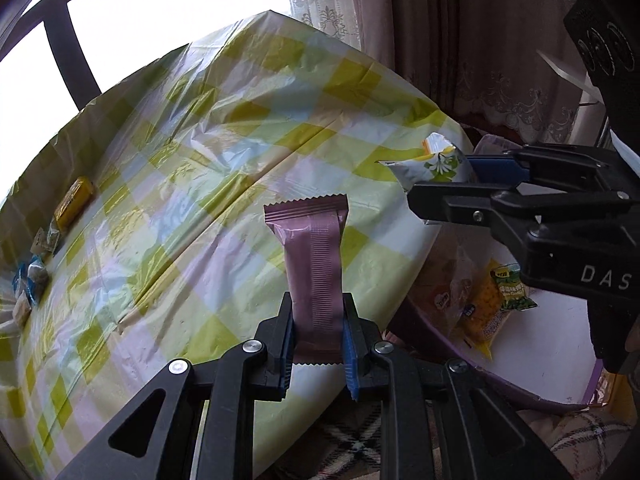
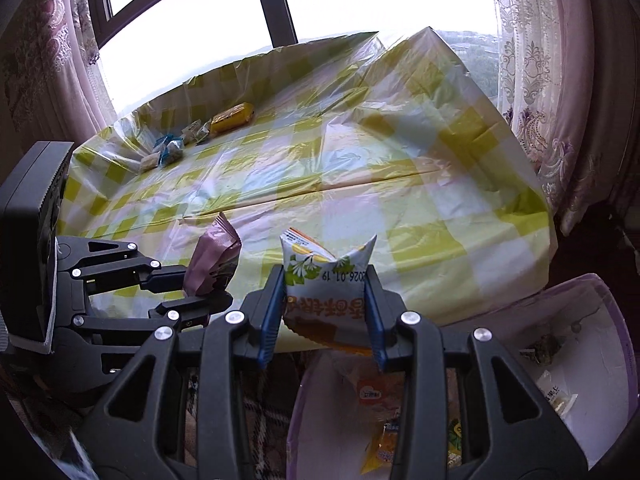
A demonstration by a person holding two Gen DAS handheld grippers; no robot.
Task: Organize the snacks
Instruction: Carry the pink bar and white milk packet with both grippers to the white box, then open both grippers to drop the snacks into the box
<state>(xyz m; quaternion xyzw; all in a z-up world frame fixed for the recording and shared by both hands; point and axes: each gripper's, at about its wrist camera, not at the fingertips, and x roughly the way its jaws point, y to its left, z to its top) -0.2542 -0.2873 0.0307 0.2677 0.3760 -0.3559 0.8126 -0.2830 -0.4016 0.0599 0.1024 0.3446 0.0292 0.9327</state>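
My left gripper [image 1: 317, 312] is shut on a long pink snack bar [image 1: 314, 252], held upright over the table's near edge; the bar also shows in the right wrist view [image 2: 212, 258]. My right gripper [image 2: 325, 296] is shut on a white, orange and green snack packet [image 2: 320, 280], held near the table edge above a white bin with a purple rim [image 2: 600, 332]. In the left wrist view the right gripper [image 1: 440, 188] holds that packet [image 1: 436, 160] to the right. The bin [image 1: 552, 360] holds a yellow packet [image 1: 486, 312] and a green one [image 1: 512, 290].
A table with a yellow checked plastic cloth [image 2: 360, 152] fills the middle. Several small snacks lie at its far left: a yellow bar [image 2: 234, 116] and small blue and white packets [image 2: 170, 150]. Curtains hang at both sides, a window behind. A plaid fabric [image 1: 352, 440] lies below.
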